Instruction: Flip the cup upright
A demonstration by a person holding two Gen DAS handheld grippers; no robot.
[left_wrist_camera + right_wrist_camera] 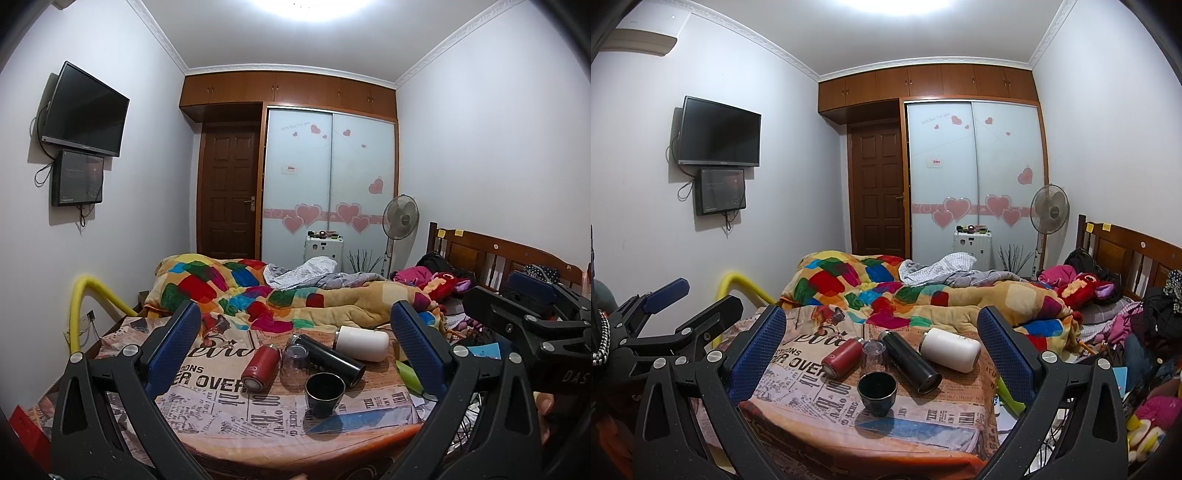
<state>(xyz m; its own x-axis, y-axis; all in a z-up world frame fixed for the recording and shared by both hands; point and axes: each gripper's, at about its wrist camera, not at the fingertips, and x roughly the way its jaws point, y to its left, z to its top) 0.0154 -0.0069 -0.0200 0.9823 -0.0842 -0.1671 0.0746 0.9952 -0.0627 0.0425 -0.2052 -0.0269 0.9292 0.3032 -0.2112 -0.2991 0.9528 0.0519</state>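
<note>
A small table covered by a newsprint cloth [207, 384] [798, 373] holds several vessels. A black cup [325, 394] [877, 393] stands upright at the front. Behind it a clear glass [294, 363] [873, 355] stands mouth down. A red flask [259, 366] [842, 356], a black flask [330, 357] [910, 361] and a white flask [362, 343] [951, 349] lie on their sides. My left gripper [295, 350] is open and empty, short of the table. My right gripper [882, 350] is open and empty too. Each gripper shows at the edge of the other's view.
A bed with a colourful patchwork quilt [280, 295] [916, 295] lies behind the table. A yellow padded rail [79, 310] stands at the left. Clothes and plush toys [1108, 295] pile up at the right. A green object [408, 373] lies by the table's right edge.
</note>
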